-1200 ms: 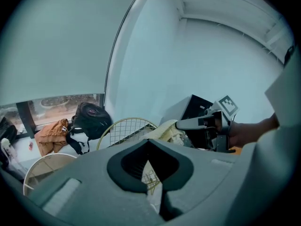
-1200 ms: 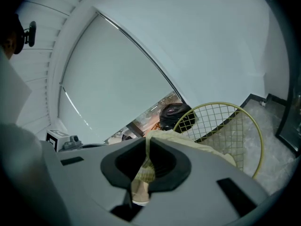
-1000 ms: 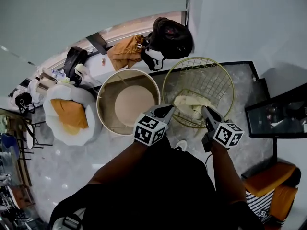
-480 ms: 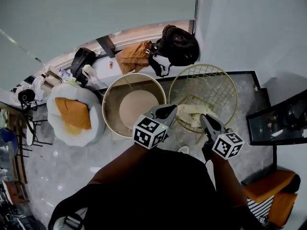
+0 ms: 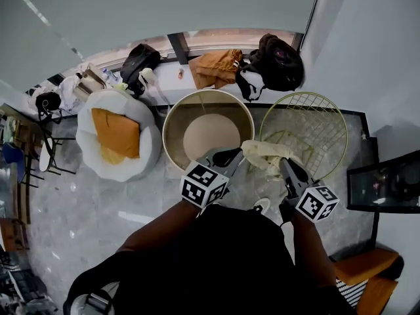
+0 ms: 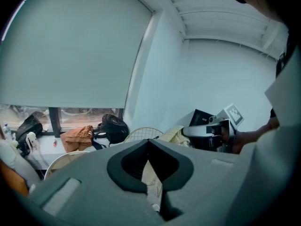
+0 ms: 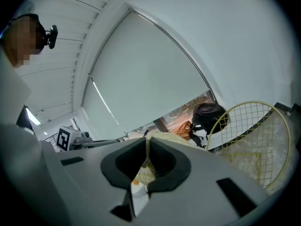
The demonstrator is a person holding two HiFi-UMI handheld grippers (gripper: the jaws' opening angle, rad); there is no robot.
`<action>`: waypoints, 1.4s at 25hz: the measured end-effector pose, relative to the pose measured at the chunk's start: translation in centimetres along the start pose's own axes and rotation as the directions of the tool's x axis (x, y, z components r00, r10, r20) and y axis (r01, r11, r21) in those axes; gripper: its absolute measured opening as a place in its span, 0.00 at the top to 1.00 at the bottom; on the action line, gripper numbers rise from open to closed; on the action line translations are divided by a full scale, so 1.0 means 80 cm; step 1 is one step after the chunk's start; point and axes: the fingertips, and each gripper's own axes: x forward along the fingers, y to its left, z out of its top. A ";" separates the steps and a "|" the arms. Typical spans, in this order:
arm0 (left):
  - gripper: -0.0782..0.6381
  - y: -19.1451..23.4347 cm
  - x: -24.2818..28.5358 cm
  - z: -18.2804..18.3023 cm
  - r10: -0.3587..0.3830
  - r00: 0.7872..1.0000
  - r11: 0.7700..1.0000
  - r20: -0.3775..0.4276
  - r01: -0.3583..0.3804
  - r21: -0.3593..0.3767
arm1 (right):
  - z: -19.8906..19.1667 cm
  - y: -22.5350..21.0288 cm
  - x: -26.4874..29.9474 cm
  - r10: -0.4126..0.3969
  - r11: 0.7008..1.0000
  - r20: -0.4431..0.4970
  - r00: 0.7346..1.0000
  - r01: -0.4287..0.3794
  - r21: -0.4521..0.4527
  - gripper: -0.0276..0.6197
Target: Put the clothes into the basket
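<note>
A pale yellow garment [image 5: 264,155] hangs stretched between my two grippers, above the gap between a round beige basket [image 5: 172,140] and a gold wire basket [image 5: 306,132]. My left gripper [image 5: 233,155] is shut on the garment's left end, near the beige basket's front rim. My right gripper [image 5: 285,165] is shut on its right end, at the wire basket's near rim. In the left gripper view the cloth [image 6: 151,175] is pinched where the jaws meet, with the right gripper [image 6: 188,132] across from it. In the right gripper view cloth [image 7: 143,172] sits between the shut jaws.
A white padded chair [image 5: 88,146] with an orange cushion stands left of the beige basket. On the window sill behind lie an orange garment [image 5: 215,67], a black backpack [image 5: 279,61] and a black bag [image 5: 141,60]. A dark screen [image 5: 387,186] stands at the right.
Both grippers have lifted the pale garment out of the wire basket and carried it left, toward the beige basket. They stay shut on it.
</note>
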 end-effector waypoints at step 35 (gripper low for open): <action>0.89 0.011 -0.343 -0.142 0.500 0.847 0.852 0.182 -0.442 -0.282 | -0.197 0.312 0.014 0.425 0.856 -0.380 0.821 -0.502 -0.127 0.90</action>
